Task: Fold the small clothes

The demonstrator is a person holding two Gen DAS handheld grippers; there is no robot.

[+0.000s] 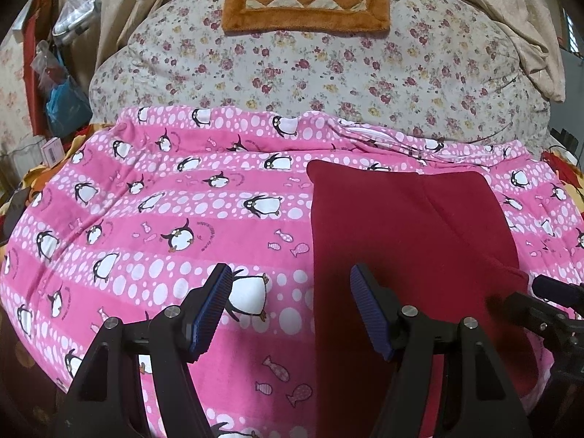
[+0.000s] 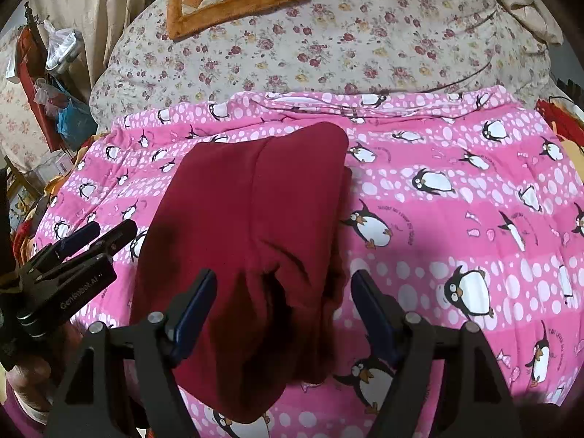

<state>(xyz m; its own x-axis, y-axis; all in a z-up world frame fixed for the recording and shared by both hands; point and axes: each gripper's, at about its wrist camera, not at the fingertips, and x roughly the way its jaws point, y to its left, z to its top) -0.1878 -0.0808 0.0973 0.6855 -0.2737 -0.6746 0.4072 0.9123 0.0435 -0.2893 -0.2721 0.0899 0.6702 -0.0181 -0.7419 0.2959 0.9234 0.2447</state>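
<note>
A dark red garment [image 1: 412,241] lies folded into a long strip on the pink penguin blanket [image 1: 164,219]. My left gripper [image 1: 291,273] hovers open over the strip's left edge, its right fingertip above the red cloth and its left one above the blanket. Nothing is between its pads. My right gripper [image 2: 284,279] stands open above the near, rumpled end of the red garment [image 2: 255,200], pads apart from the cloth. Each gripper shows in the other's view: the right gripper [image 1: 547,288] at the far right, the left gripper [image 2: 91,241] at the far left.
Behind the pink penguin blanket [image 2: 456,219] lies a floral quilt [image 1: 310,65] with an orange checkered cushion [image 1: 306,0] on it. Plastic bags [image 1: 62,84] hang at the left beside a beige curtain [image 1: 120,11]. Red and yellow bedding [image 2: 562,124] shows at the right edge.
</note>
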